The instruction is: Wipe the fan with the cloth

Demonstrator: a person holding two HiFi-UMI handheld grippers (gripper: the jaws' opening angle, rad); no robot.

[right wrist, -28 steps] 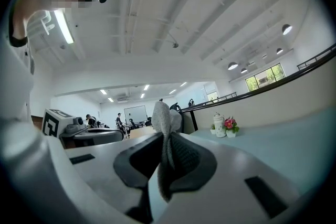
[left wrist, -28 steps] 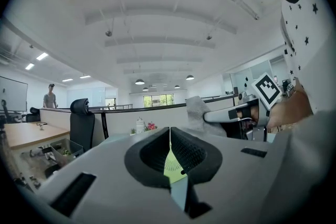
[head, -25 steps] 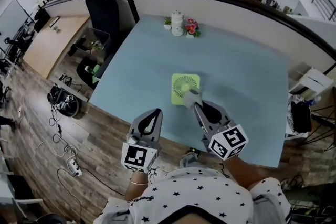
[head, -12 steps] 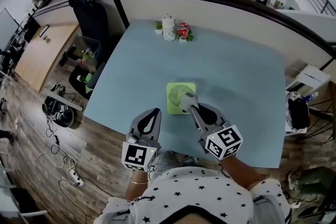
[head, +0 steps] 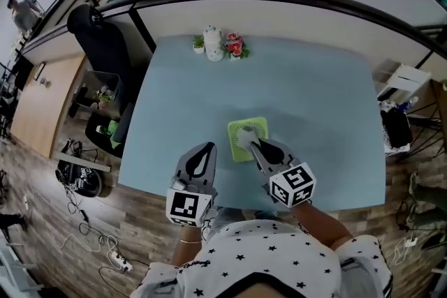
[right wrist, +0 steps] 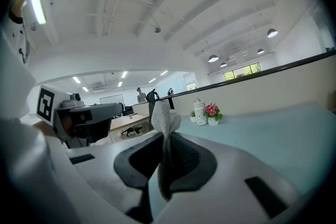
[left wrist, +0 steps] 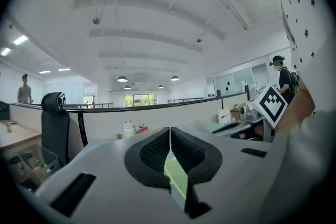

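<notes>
On the pale blue table surface (head: 307, 101), a square lime-green plastic fan (head: 258, 124) lies flat near the person's edge, with its round grille facing up. The right gripper (head: 255, 144) reaches over the fan from the near side, and its jaws pinch a small wad of light grey cloth (head: 246, 137). The cloth sits over the middle of the grille, though the head view does not show whether it presses on the fan. In the right gripper view, the cloth (right wrist: 165, 119) is clamped between the two dark jaw pads of the right gripper (right wrist: 166, 139). It bunches upward past the tips. The left gripper (head: 204, 150) hangs just beside the fan on its left, above the near edge of the surface and apart from the fan. In the left gripper view, the jaws of the left gripper (left wrist: 169, 136) are pressed together tip to tip with nothing held. A strip of the green fan (left wrist: 177, 180) shows through the gap below the tips. At the far edge of the surface stand a white ceramic teapot (head: 212, 42) and a small white pot of pink and red flowers (head: 234, 46), close together and well apart from the fan. Both also appear in the right gripper view, the teapot (right wrist: 199, 110) next to the flowers (right wrist: 212, 112). A black office chair (head: 98, 45) stands on the wooden floor to the left of the surface.
</notes>
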